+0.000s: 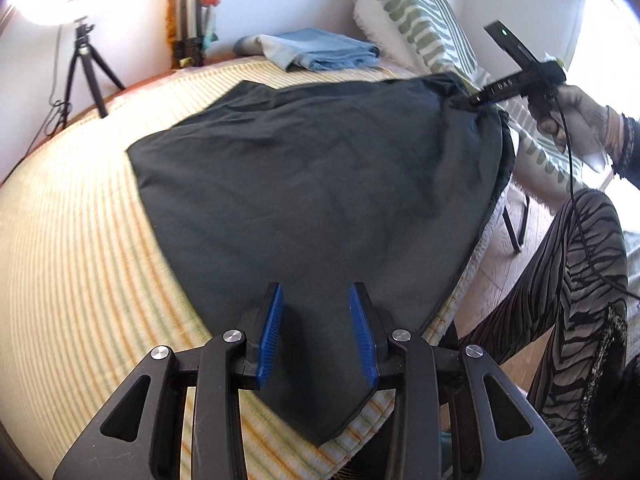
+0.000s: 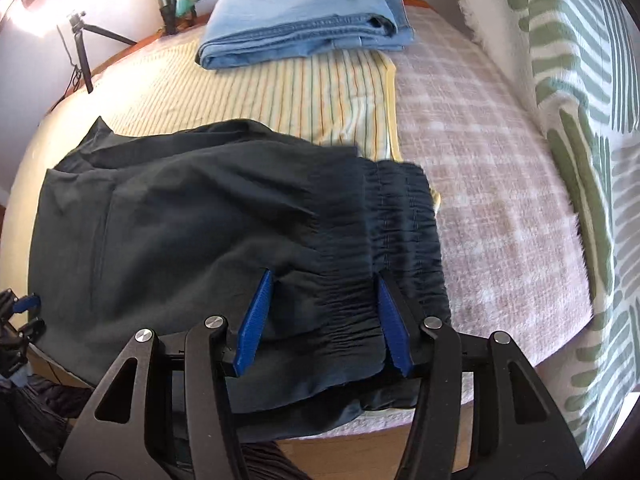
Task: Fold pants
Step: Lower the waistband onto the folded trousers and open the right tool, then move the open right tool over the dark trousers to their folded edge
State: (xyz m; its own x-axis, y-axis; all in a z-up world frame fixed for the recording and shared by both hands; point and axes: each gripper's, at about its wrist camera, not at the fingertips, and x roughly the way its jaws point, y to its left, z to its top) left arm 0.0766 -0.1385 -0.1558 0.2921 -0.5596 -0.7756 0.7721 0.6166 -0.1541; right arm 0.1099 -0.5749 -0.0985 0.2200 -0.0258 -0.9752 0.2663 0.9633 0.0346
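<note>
Dark pants (image 1: 312, 168) lie spread flat on the striped bed cover (image 1: 80, 248). My left gripper (image 1: 316, 300) hovers over their near, narrow end, blue pads (image 1: 272, 332) apart and nothing pinched. In the right wrist view the gathered elastic waistband (image 2: 400, 216) lies at the pants' right end. My right gripper (image 2: 324, 280) stands open over it, with the cloth lying slack between the pads (image 2: 256, 320). The left wrist view shows the right gripper (image 1: 460, 102), held by a hand (image 1: 580, 120), at the far waistband corner. The left gripper's tip (image 2: 24, 312) shows at the far left.
Folded light blue jeans (image 2: 304, 16) lie at the back of the bed. A green-patterned pillow (image 2: 580, 128) lines the right side above a pink plaid blanket (image 2: 500, 208). A tripod with a bright lamp (image 1: 84, 68) stands at back left. A person's striped leg (image 1: 580, 280) is beside the bed.
</note>
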